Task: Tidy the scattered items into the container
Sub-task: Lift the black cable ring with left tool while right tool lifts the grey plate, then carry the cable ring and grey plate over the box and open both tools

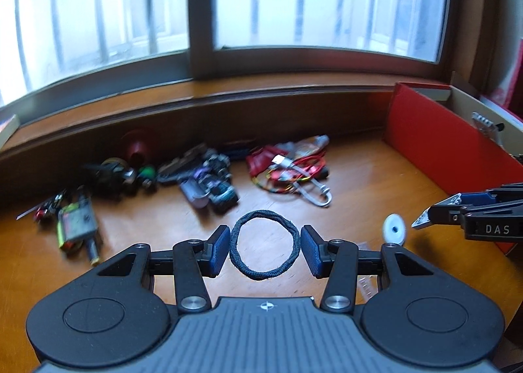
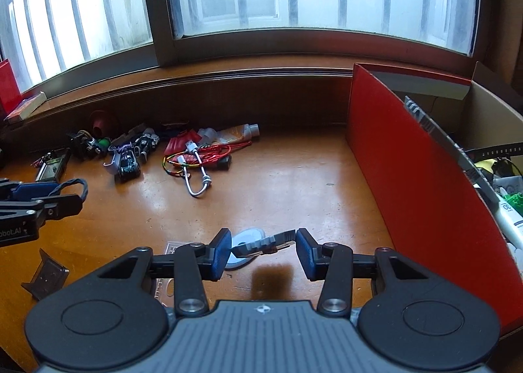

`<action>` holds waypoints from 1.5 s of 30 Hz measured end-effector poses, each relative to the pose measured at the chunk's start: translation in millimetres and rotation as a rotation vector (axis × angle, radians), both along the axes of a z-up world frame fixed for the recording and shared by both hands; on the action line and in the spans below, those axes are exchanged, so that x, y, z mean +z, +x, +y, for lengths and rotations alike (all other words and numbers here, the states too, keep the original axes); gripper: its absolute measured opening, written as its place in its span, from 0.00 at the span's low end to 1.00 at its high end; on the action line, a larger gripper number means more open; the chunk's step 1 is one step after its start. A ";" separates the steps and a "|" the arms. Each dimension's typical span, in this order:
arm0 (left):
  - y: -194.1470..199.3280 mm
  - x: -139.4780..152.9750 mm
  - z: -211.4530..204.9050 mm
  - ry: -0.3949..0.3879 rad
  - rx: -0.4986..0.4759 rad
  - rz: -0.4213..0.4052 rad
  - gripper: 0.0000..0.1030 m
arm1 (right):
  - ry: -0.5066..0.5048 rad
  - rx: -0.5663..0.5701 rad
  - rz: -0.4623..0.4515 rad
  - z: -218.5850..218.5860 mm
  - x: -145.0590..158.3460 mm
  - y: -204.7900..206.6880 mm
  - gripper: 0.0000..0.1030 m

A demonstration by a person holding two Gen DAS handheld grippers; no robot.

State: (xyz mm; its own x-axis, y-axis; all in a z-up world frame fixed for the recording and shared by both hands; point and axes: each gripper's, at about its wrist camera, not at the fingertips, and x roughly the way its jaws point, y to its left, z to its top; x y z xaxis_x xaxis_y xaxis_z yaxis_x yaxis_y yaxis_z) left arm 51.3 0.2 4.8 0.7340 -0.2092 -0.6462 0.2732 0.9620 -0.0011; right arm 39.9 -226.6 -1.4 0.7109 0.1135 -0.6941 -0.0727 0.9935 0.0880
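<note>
My left gripper point(image 1: 264, 250) holds a dark hair tie point(image 1: 264, 245) between its blue pads, lifted over the wooden desk; it also shows in the right wrist view point(image 2: 73, 188). My right gripper point(image 2: 264, 252) is shut on a small grey metal clip point(image 2: 264, 242), above a white round disc point(image 2: 245, 247). In the left wrist view the clip point(image 1: 438, 209) pokes from the right gripper beside the disc point(image 1: 394, 229). The red cardboard box point(image 2: 408, 177) stands at the right, with several items inside.
A pile of scattered items lies along the back: toy cars point(image 2: 129, 163), red and coloured cables point(image 2: 202, 154), a tube point(image 2: 238, 132), a battery pack point(image 1: 76, 229). A dark plastic piece point(image 2: 45, 278) lies at the near left. A window sill runs behind.
</note>
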 end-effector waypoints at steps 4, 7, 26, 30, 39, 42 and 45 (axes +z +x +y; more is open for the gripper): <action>1.8 2.3 -10.7 -0.005 -0.032 -0.011 0.47 | 0.011 -0.018 -0.013 -5.9 4.7 -4.5 0.45; 2.0 3.1 -18.0 -0.002 -0.057 -0.020 0.47 | 0.013 -0.023 -0.033 -9.0 10.1 -9.4 0.45; 21.1 21.3 -60.6 -0.007 -0.141 -0.064 0.47 | 0.003 -0.005 -0.133 -24.9 47.3 -18.2 0.45; 25.3 32.4 -76.0 0.007 -0.177 -0.105 0.47 | -0.015 -0.005 -0.173 -30.5 60.9 -19.3 0.45; 40.7 61.3 -116.2 -0.015 -0.270 -0.178 0.47 | -0.047 -0.057 -0.266 -55.8 94.1 -26.3 0.45; 45.5 67.6 -133.5 -0.033 -0.302 -0.186 0.47 | -0.052 -0.091 -0.296 -69.0 104.6 -30.1 0.45; 48.6 71.7 -152.2 -0.048 -0.335 -0.190 0.47 | -0.062 -0.124 -0.322 -82.6 111.7 -33.9 0.45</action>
State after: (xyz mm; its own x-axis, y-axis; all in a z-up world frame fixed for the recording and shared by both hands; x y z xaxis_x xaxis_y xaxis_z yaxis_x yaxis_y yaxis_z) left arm 99.9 -152.0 76.5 0.7256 -0.4838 -0.4894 0.5716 0.8197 0.0371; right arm 6.1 -309.1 110.3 0.9001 -0.0230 -0.4350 0.0347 0.9992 0.0190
